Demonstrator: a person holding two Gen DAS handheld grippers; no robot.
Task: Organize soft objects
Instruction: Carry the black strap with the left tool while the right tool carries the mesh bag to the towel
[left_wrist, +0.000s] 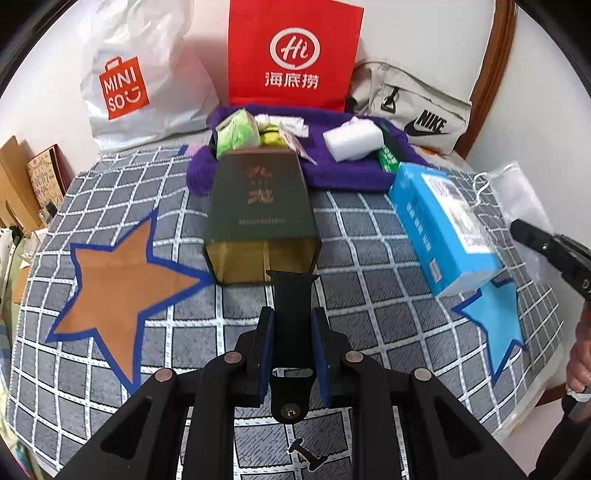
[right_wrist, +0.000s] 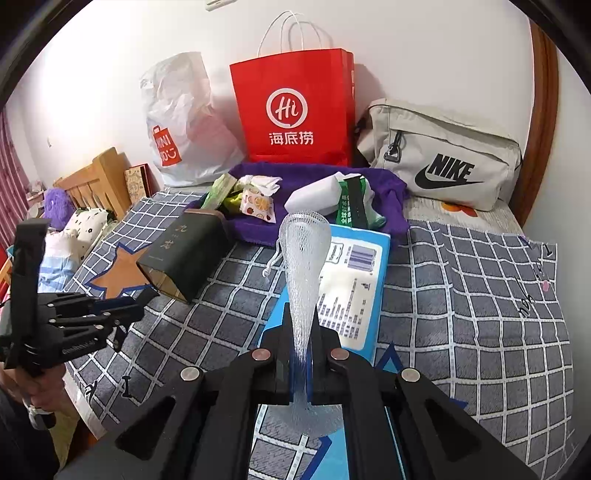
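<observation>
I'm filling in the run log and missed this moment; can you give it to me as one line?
left gripper: shut on black strap | right gripper: shut on mesh pouch | both above bedspread | purple towel pile behind

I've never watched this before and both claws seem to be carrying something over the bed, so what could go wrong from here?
The left gripper pinches only part of the black strap; its free end could swing or slip. The right gripper's white mesh pouch is flimsy, and its drawstring might snag on the blue box below. The dark green box looks tilted, so a bump may topple it.
</observation>
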